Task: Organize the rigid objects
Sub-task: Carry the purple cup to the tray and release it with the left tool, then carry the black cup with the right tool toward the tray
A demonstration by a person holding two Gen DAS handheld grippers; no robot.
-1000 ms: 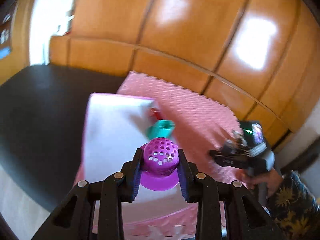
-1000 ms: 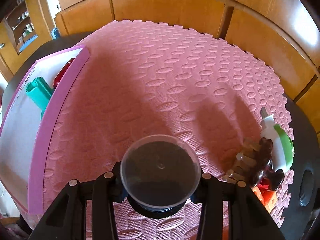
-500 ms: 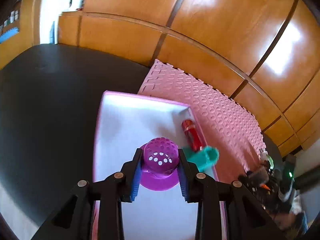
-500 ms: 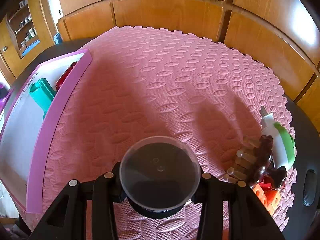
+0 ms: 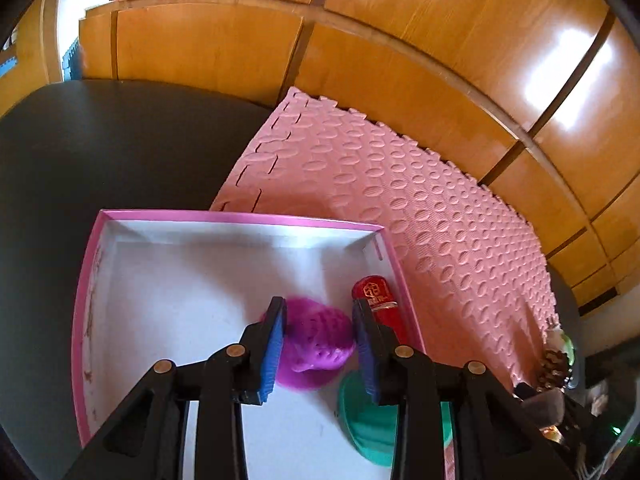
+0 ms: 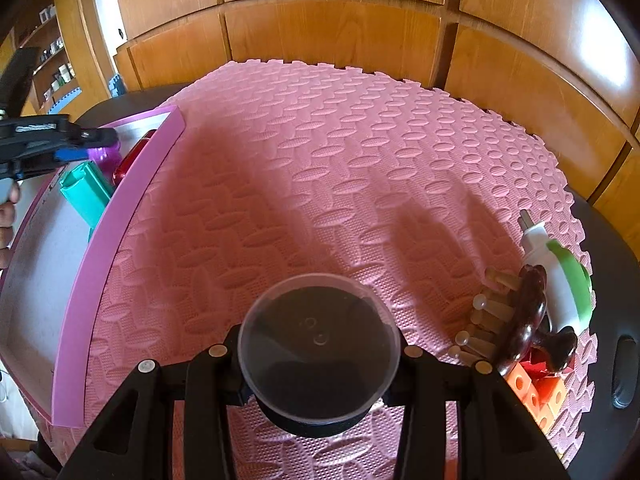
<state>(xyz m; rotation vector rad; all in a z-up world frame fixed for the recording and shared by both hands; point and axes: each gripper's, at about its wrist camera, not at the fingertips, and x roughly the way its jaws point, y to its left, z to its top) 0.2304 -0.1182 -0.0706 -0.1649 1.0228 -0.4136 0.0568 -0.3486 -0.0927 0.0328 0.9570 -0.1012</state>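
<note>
A purple perforated cup (image 5: 316,344), blurred, lies low between the blue pads (image 5: 272,344) of my left gripper (image 5: 318,308), whose jaws are opening; the pads stand apart from it. It sits over the white floor of the pink-rimmed box (image 5: 240,216), beside a red cylinder (image 5: 374,294) and a teal piece (image 5: 372,428). The right wrist view shows the left gripper (image 6: 80,144) over the box (image 6: 116,216) at far left. My right gripper (image 6: 319,344) is shut on a round clear-lidded dark cup (image 6: 319,352) above the pink mat.
The pink foam mat (image 6: 340,180) covers a black table (image 5: 100,140) against a wood-panelled wall. At the mat's right edge lie a white and green bottle (image 6: 560,280), a brown massager with wooden pegs (image 6: 520,312) and orange blocks (image 6: 536,396).
My left gripper has travelled over the box and come down, its jaws have widened, and the purple cup has slipped lower between them. The right gripper and its cup stayed put.
</note>
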